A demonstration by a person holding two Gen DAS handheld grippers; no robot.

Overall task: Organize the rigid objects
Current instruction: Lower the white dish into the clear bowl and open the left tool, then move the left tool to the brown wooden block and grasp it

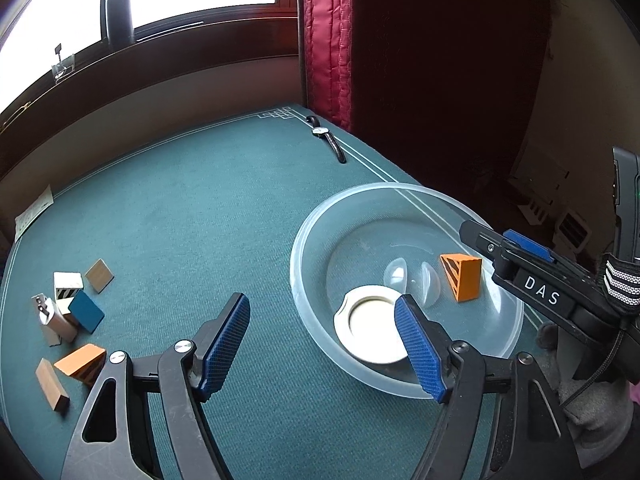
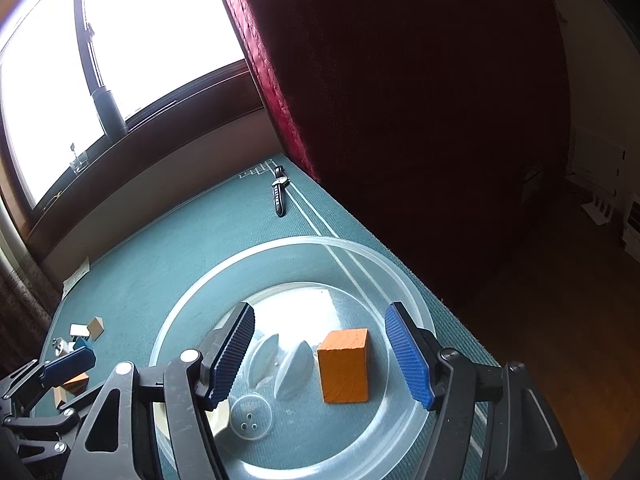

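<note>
On the left of the green table mat (image 1: 192,208) a heap of loose blocks (image 1: 76,312) waits well apart from the clear plastic bowl (image 1: 316,224), so the sorting looks partly done, and the next move probably calls for swinging a gripper back to that heap. The left gripper (image 1: 322,340) hangs spread and empty over the bowl's near rim beside a white ring-shaped lid (image 1: 370,326). The right gripper (image 2: 320,354) also stands spread, pads clear of the orange wedge block (image 2: 345,366), a striped-sided piece standing inside the bowl, seemingly just dropped off.
</note>
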